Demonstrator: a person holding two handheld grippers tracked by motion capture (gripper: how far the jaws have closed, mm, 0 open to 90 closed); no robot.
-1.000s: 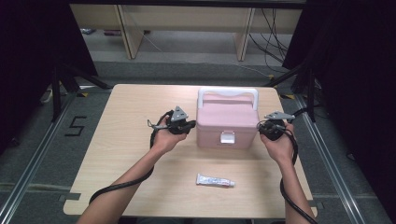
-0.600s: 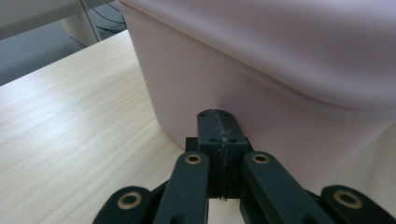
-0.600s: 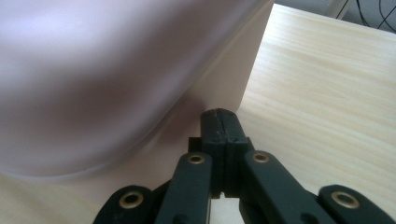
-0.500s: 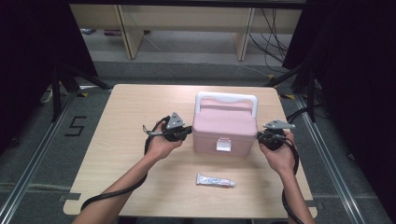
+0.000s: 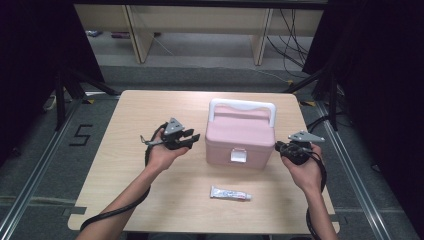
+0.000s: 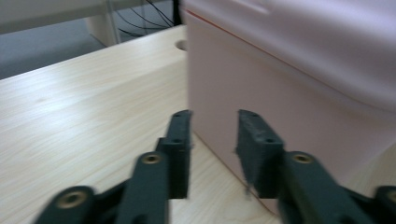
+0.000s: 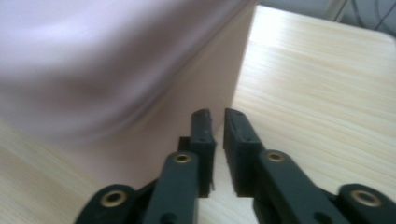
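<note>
I have both hand-held grippers flanking the pink plastic carry box with the white handle (image 5: 240,136), which stands closed near the middle of the pale wooden table (image 5: 125,120), its white front latch (image 5: 238,156) facing me and, as far as I can judge, not yet undone. My left gripper (image 5: 192,140) hangs just off the box's left wall, jaws parted and empty; in the left gripper view (image 6: 214,154) the gap between them frames the box's lower corner (image 6: 261,93), near it but not clearly touching. My right gripper (image 5: 278,146) sits just beside the box's right wall, and in the right gripper view (image 7: 216,149) its jaws stand almost together with only a thin slit between them, nothing clamped, the pink side (image 7: 140,93) looming blurred ahead. In front of the box, toward me and well apart from both tools, lies a small white squeeze tube (image 5: 230,193), untouched. By my reading the work is at its opening stage: the box is positioned but neither gripped nor opened, the lid is down, and the tube is not yet picked up, so nearly everything remains ahead.
</note>
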